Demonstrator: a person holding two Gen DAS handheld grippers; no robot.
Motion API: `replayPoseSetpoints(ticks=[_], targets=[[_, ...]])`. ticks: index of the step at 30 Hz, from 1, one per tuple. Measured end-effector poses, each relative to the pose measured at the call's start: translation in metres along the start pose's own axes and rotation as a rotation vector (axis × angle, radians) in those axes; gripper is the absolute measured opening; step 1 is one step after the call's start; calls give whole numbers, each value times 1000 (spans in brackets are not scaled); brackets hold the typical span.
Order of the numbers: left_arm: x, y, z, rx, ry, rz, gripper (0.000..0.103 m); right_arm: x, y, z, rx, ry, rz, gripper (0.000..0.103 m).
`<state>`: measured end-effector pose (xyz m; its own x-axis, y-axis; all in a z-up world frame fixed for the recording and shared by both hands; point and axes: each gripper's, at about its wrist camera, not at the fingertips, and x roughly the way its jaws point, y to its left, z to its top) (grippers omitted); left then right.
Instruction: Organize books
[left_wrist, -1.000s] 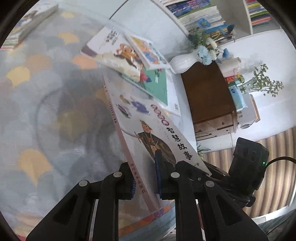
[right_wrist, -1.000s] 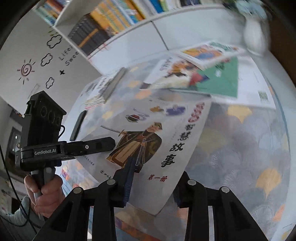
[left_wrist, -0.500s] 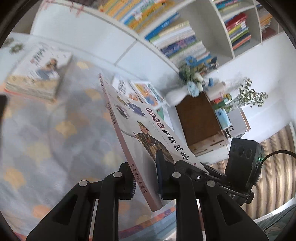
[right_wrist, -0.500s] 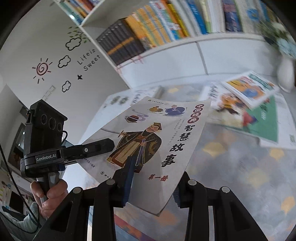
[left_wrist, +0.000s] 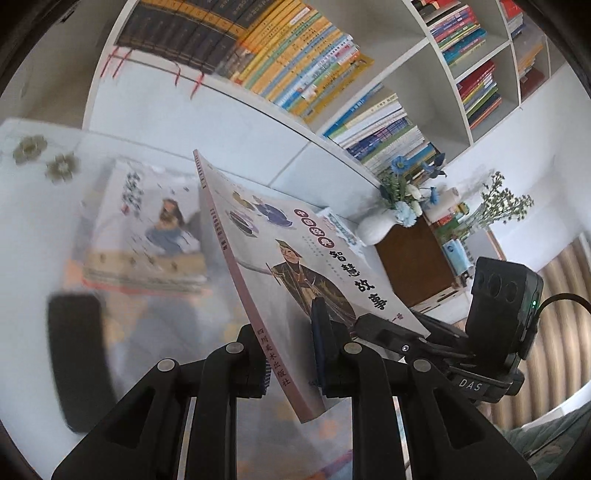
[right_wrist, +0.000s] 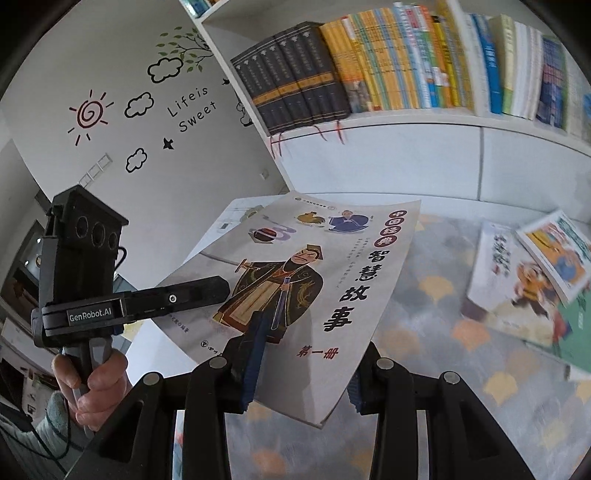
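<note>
The left hand-held gripper (left_wrist: 290, 363) is clamped narrow on the spine edge of a picture book (left_wrist: 295, 266), its pads pressing both covers. The right hand-held gripper (right_wrist: 301, 363) holds the same book (right_wrist: 314, 288) by its lower edge: the left pad lies on the cover, the right finger sits under the page edge. The book is lifted clear above the patterned table (right_wrist: 436, 332), cover up and tilted. A stack of books (left_wrist: 144, 236) lies near the table's far edge, by the white bookshelf (right_wrist: 406, 147). Loose books (right_wrist: 524, 280) lie toward the table's right edge. A person's hand (right_wrist: 92, 384) grips the left handle.
</note>
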<state>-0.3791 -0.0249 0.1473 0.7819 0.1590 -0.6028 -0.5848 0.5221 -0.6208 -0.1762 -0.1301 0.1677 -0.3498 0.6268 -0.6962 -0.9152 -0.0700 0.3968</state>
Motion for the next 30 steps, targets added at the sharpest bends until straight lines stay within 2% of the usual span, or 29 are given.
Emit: replayPoseSetpoints(ticks=[6, 15, 23, 30], targets=[[7, 37, 35, 6, 0, 24, 16, 51, 0, 31, 29, 28, 11, 37], [46, 104, 67, -70, -5, 9, 16, 119, -18, 64, -6, 65, -27, 37], [89, 159, 72, -165, 41, 22, 16, 183, -53, 73, 64, 140, -31, 37], [98, 189, 60, -228, 61, 62, 16, 214, -65, 59, 104, 198, -27, 37]])
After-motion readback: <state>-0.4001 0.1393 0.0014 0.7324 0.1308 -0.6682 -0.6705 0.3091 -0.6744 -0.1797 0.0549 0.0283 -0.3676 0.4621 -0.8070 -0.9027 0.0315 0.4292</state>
